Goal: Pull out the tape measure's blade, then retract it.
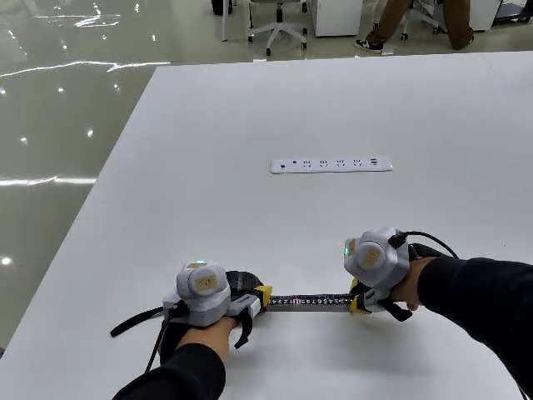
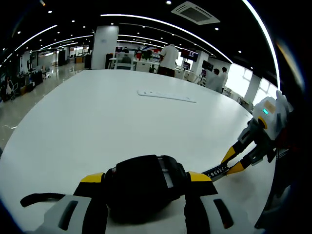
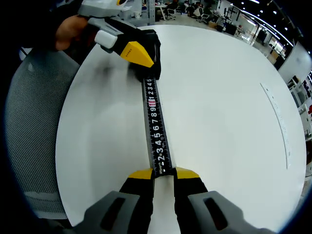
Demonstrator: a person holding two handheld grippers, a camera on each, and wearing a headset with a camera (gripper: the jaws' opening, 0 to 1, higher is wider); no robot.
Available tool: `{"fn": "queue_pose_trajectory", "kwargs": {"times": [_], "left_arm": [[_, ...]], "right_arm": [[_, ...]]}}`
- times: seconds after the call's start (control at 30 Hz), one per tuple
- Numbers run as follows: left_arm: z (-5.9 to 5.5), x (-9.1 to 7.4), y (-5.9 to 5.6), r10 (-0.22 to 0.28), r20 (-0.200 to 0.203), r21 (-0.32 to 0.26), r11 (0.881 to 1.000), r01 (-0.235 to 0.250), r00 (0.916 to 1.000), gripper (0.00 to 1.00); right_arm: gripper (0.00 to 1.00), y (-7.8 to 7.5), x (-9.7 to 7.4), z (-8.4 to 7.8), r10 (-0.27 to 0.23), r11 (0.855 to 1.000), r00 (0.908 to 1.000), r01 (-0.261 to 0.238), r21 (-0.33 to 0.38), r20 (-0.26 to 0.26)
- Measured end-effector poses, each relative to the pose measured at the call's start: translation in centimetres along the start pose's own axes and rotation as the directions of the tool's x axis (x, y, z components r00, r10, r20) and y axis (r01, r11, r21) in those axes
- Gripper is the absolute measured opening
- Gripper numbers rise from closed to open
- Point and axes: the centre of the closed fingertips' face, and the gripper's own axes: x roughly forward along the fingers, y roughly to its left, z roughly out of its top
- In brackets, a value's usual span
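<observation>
While the blade (image 3: 155, 122) sits partly drawn out, both grippers are on the tape measure (image 2: 141, 190). Landmark is the white power strip (image 1: 331, 165) lying mid-way up the white table (image 1: 250, 100).

Left gripper (image 2: 146, 176): jaws clamped on the black tape measure body, one yellow-tipped finger (image 2: 92, 177) on each side. It sits on the person's side of the power strip, well apart from it and just past the strip's left end.

Right gripper (image 3: 164, 173): jaws pinched together on the blade's free end. It is also on the person's side of the power strip, well apart, roughly opposite the strip's right half.

The blade runs straight between the two grippers, roughly parallel to the power strip's long edge, printed scale facing up. Can't tell whether it touches the table or hangs just above it.

Left hand (image 1: 208, 333) and right hand (image 1: 408, 287) each hold a gripper from behind, both in black sleeves (image 1: 483, 300).

A black strap (image 1: 133, 321) lies on the table beside the left gripper, on the side away from the power strip. Can't tell what it is attached to.

Beyond the power strip, past the table's far edge: glossy floor, an office chair (image 1: 279, 21) and a person's legs (image 1: 416, 21).
</observation>
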Motion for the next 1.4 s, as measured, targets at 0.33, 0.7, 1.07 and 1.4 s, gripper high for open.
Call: {"fn": "queue_pose_trajectory", "kwargs": {"times": [0.33, 0.7, 1.07, 1.4], "left_arm": [[0.0, 0.1, 0.0, -0.003, -0.001, 0.003, 1.0, 0.003, 1.0, 0.6], [-0.1, 0.1, 0.0, -0.007, -0.001, -0.002, 1.0, 0.007, 1.0, 0.6], [-0.1, 0.1, 0.1, -0.017, -0.007, -0.013, 1.0, 0.017, 0.9998, 0.6], [-0.1, 0.1, 0.1, -0.02, -0.002, -0.025, 0.999, 0.02, 0.9998, 0.6]], "right_arm": [[0.11, 0.2, 0.2, 0.7, 0.0, 1.0, 0.9997, 0.0, 0.003, 0.025], [0.11, 0.3, 0.3, 1.3, -0.002, 1.0, 0.9992, 0.001, 0.016, 0.039], [0.11, 0.1, 0.7, 1.8, 0.0, 1.0, 0.999, -0.001, 0.022, 0.044], [0.1, 0.2, 1.0, 2.2, -0.004, 1.0, 0.9985, 0.002, 0.031, 0.054]]}}
